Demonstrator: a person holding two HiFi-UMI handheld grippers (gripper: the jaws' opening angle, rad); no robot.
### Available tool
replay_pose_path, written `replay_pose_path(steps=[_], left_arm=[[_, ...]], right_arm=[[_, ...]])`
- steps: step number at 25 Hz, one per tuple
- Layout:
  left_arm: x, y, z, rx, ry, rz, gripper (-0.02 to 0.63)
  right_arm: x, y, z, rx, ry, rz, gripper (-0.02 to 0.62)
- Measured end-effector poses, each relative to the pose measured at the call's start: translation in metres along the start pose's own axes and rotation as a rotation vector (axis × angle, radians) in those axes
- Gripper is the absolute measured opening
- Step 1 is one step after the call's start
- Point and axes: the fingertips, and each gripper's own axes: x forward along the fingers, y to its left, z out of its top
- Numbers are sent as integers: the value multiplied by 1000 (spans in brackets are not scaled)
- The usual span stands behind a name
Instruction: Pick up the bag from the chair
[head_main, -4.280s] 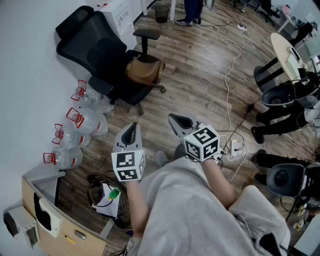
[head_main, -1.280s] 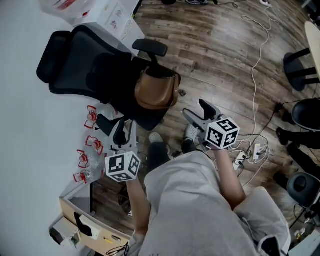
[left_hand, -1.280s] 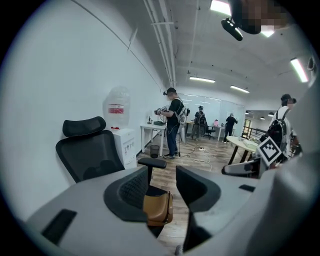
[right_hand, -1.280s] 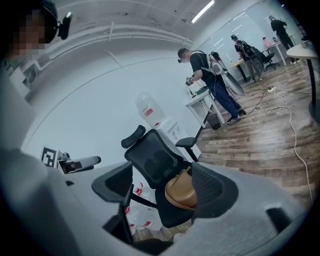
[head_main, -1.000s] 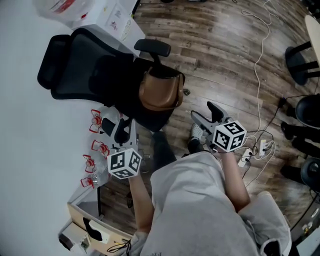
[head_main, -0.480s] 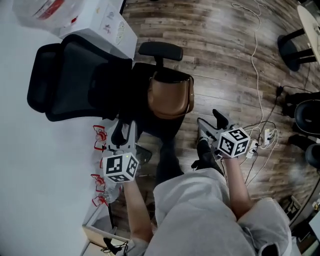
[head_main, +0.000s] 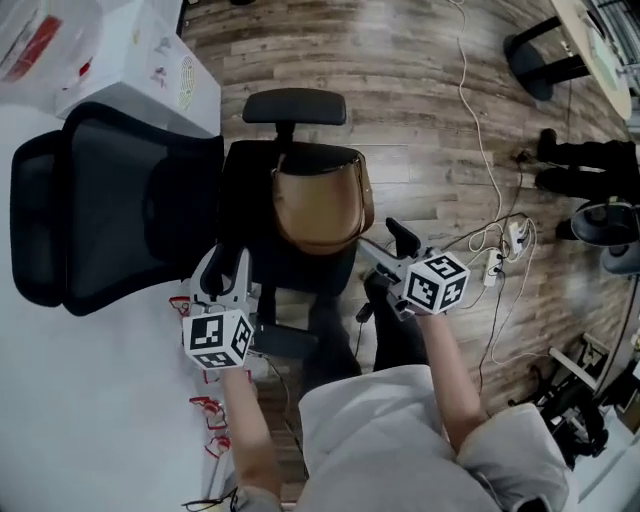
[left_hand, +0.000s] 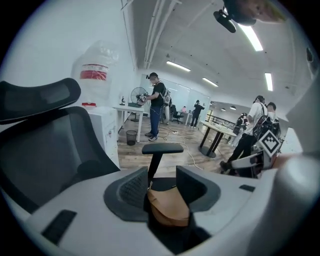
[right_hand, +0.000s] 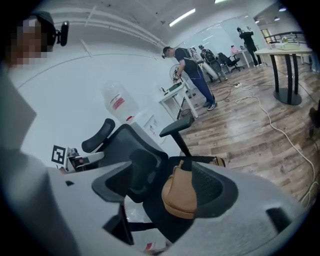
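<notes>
A brown leather bag (head_main: 315, 205) sits on the seat of a black mesh office chair (head_main: 130, 200), leaning by the far armrest (head_main: 295, 105). My left gripper (head_main: 222, 272) hangs open just short of the seat's near left side, apart from the bag. My right gripper (head_main: 385, 240) is open at the bag's right, close to it, with nothing held. In the left gripper view the bag (left_hand: 167, 207) shows through the gap of the left gripper (left_hand: 162, 187). In the right gripper view the bag (right_hand: 181, 197) stands upright ahead of the right gripper (right_hand: 167, 192).
A white box (head_main: 140, 65) stands behind the chair's back. Water jugs with red handles (head_main: 205, 408) lie along the wall near my left arm. Cables (head_main: 480, 150) and a power strip (head_main: 515, 240) cross the wooden floor at right. People (left_hand: 156, 107) stand farther off by tables.
I have walked up to the chair; it and the bag now fill the view's middle. Both grippers have come closer to the bag, still open. The bag has not moved on the seat.
</notes>
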Motion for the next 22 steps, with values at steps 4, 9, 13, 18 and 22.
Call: replay_pose_path(steps=[4, 9, 13, 18, 22], left_arm=[[48, -4, -27, -17, 37, -77, 171], [105, -4, -64, -22, 99, -125, 178], [145, 7, -99, -67, 135, -124, 179], [182, 4, -157, -106, 216, -101, 176], [203, 5, -184, -145, 248, -79, 176]], right_arm=[[-1, -23, -11, 13, -1, -66, 371], [9, -63, -31, 38, 10, -114, 367], [38, -99, -46, 49, 26, -136, 365], [64, -138, -70, 72, 84, -167, 361], [83, -152, -83, 39, 144, -149, 359]])
